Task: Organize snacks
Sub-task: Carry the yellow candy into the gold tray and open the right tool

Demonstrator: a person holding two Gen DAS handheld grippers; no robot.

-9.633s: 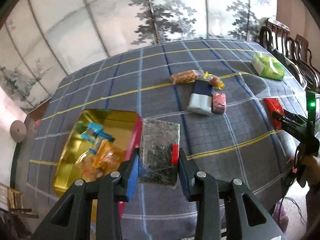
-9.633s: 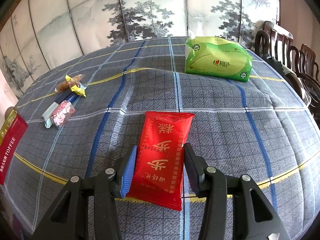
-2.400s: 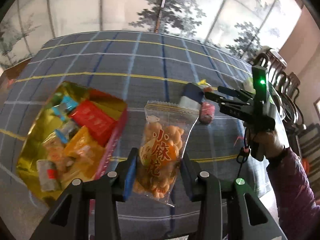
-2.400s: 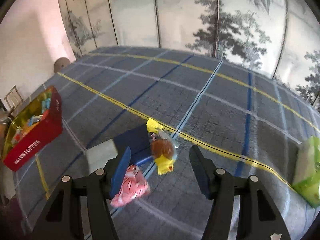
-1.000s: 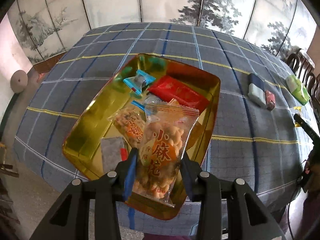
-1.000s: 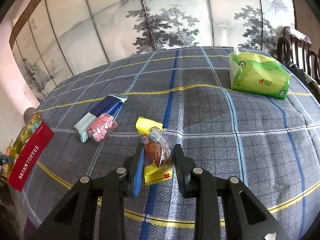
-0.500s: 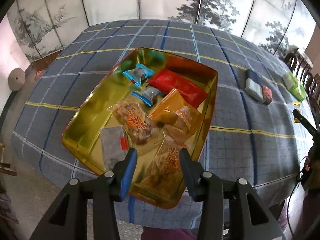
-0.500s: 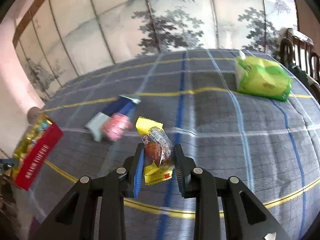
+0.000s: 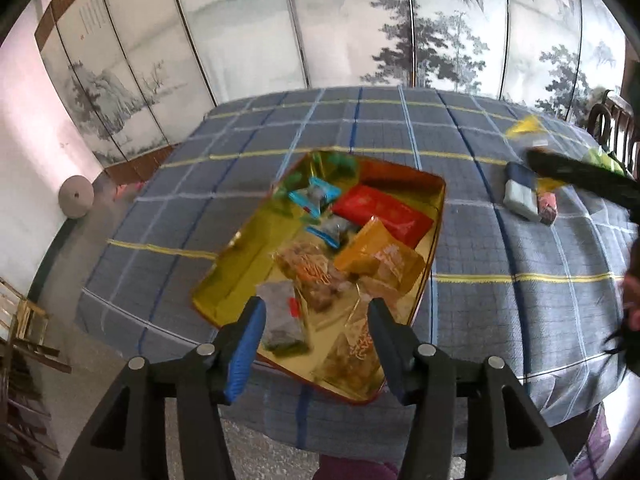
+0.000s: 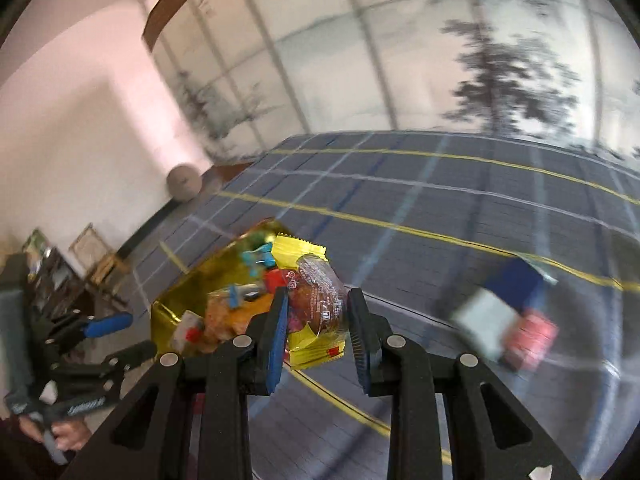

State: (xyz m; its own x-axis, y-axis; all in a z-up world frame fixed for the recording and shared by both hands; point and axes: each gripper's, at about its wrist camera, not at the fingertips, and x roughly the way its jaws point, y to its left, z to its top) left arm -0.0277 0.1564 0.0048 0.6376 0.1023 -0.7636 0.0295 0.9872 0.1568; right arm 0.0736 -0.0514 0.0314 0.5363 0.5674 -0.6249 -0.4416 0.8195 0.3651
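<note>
In the left wrist view we hold the left gripper (image 9: 316, 330) above the near end of the gold-lined rectangular tin tray (image 9: 236, 268). Its jaws are spread wide and grasp nothing; the blue pad (image 9: 245, 346) on one finger is bare. Between and just beyond the jaws, inside the tray, lie a clear bag of round puffed snacks (image 9: 354, 354) at the near corner and a grey foil packet with a red tab (image 9: 282, 318) beside it. Farther in the tray we see an orange packet (image 9: 378, 258), a flat red packet (image 9: 382, 214) and blue-wrapped candies (image 9: 314, 196). The tray rests on the surface, which is covered with a grey-blue plaid tablecloth (image 9: 400, 128). To the right, well apart from the tray, a navy and pale-blue block packet (image 9: 520, 192) lies on the cloth with a small pink wrapped sweet (image 9: 547, 208) touching its side.

In the right wrist view the right gripper (image 10: 318, 326) has its jaws clenched on a yellow-edged clear wrapper containing a brown pastry (image 10: 316, 300), which is clear of the cloth. Beyond it the tray (image 10: 172, 308) is visible. The left gripper (image 10: 104, 340) appears at the lower left, near the tray's end. The view is motion-blurred; the navy block (image 10: 500, 300) and pink sweet (image 10: 532, 336) smear at right.
</note>
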